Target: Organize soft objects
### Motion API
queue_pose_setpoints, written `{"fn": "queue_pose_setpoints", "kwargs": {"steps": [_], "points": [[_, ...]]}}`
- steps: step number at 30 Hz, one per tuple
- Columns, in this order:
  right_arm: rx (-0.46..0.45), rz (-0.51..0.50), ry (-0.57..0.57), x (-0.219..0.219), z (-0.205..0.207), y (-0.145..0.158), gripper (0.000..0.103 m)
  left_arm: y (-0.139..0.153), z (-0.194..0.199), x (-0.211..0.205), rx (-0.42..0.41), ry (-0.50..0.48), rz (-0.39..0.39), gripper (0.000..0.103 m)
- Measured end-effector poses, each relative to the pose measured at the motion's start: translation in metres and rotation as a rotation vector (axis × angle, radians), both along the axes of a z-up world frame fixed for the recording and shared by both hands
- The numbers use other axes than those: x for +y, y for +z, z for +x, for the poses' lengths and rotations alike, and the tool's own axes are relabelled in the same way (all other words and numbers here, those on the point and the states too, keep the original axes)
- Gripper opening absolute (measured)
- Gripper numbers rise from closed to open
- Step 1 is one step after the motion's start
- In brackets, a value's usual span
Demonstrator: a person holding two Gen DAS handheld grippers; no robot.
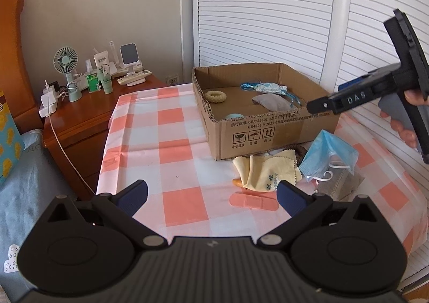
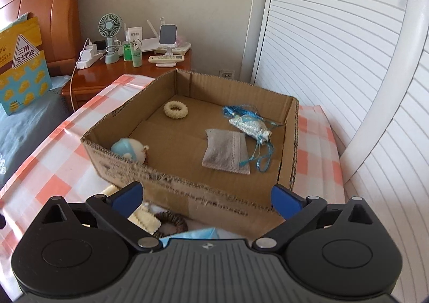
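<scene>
- Above the checkered tabletop (image 1: pixel 185 147), left tongs (image 1: pixel 211 195) hang spread, gripping nothing.
- Right tongs (image 2: pixel 206 199), also spread and bare, hover before the cardboard box (image 2: pixel 187 190).

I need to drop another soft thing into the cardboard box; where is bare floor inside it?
Cardboard box: bare middle between ring, doll and grey sachet. Its right side is crowded by the sachet and blue pouch.
</scene>
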State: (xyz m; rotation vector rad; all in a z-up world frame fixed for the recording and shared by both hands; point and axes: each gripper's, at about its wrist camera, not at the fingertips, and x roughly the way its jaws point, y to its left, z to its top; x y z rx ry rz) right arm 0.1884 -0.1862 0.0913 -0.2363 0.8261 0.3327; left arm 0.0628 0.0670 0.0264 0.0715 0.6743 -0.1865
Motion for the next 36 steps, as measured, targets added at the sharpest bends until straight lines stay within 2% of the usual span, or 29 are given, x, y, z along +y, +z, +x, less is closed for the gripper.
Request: {"fn": "queue_pose_setpoints", "kwargs": {"steps": [5, 12, 19, 26, 36], "points": [[0.021, -0.009, -0.002, 0.003, -0.037, -0.019, 0.103, -0.002, -0.005, 0.000, 0.005, -0.008, 0.007, 0.102], [0.059, 0.007, -0.076, 0.004, -0.075, -0.056, 0.103, -0.006, -0.011, -0.002, 0.019, -0.025, 0.018, 0.102], [0.074, 0.016, -0.162, 0.005, -0.073, -0.077, 0.103, -0.008, -0.012, -0.007, 0.029, -0.039, 0.032, 0.102], [0.049, 0.004, -0.228, 0.010, -0.059, -0.082, 0.103, -0.013, -0.009, -0.013, 0.050, -0.052, 0.041, 0.102], [0.058, -0.044, -0.225, -0.009, -0.084, -0.081, 0.103, -0.028, 0.006, -0.027, 0.094, -0.095, 0.057, 0.102]]}}
